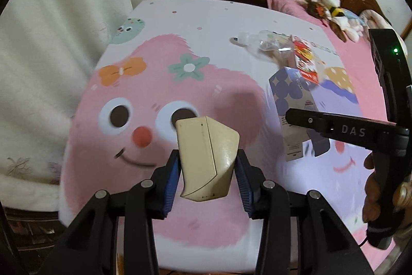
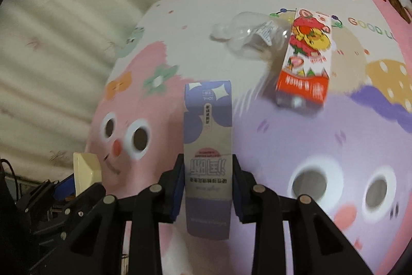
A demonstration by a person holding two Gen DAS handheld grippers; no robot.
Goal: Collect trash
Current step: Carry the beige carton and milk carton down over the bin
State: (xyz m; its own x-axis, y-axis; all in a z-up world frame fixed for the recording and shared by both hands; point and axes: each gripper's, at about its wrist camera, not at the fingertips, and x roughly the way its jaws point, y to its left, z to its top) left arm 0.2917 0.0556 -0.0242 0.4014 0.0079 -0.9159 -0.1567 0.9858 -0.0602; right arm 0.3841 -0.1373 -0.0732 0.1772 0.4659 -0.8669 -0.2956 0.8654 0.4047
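Now | cartons (image 2: 208,146) (image 2: 303,61): 2 | bottle (image 2: 247,35): 1 | cream box (image 1: 207,159): 1

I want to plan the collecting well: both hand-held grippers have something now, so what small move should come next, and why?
Probably carry both pieces to a trash container, which is not in view. The left hand-held gripper grips a beige box, the right hand-held gripper a purple carton; neither can take the red carton or clear bottle.

soft, even indoor light, a bit dim – fisheye bends the curtain (image 2: 51,25) and leaves black corners. right view smears the red carton (image 2: 303,61) with motion blur; left view sharper, faint glare on the cream box (image 1: 208,159).
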